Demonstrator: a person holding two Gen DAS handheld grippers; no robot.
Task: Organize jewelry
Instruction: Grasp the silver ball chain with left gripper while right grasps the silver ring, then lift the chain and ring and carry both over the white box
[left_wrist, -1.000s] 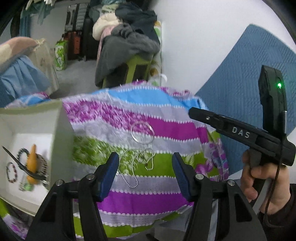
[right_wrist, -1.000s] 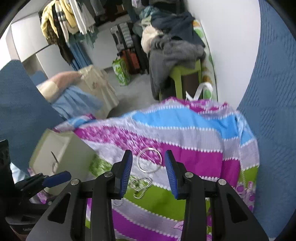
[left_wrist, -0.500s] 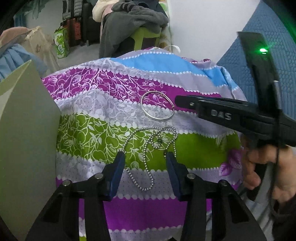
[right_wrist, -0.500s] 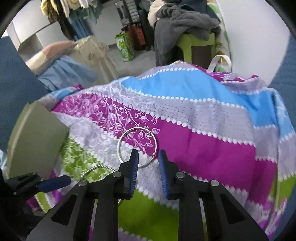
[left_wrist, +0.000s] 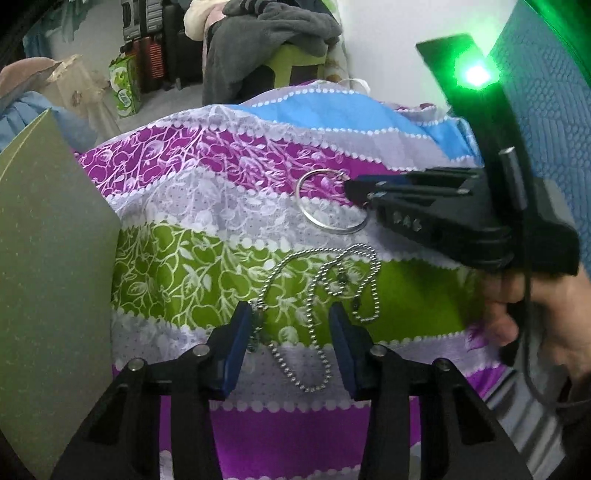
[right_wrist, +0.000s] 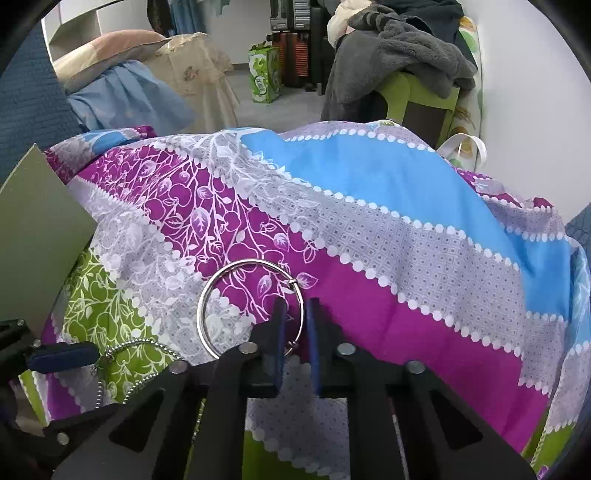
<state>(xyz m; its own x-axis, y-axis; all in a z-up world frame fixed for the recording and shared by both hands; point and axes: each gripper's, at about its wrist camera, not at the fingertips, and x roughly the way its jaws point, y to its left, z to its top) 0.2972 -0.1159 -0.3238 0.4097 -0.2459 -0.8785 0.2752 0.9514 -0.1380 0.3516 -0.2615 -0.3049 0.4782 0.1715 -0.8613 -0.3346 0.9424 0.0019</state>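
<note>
A: Count?
B: 1 silver ring (right_wrist: 250, 308), 1 ball chain (left_wrist: 325, 291), both on the striped cloth (right_wrist: 406, 236); green box (left_wrist: 44, 240) at left.
A: Grippers?
B: Right gripper (right_wrist: 294, 332) low, fingers narrow, straddling ring's right rim w/ a gap. Left gripper (left_wrist: 291, 347) wide apart over chain's near loop, pad by it; touching? Can't tell.

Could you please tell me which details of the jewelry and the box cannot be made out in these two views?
- Box contents: in both views only its outer wall shows.
- Ball chain: the left gripper fingers cover part in the left view; the right view cuts it off.
- Silver ring: whether the right gripper fingers touch its rim is unclear.
</note>
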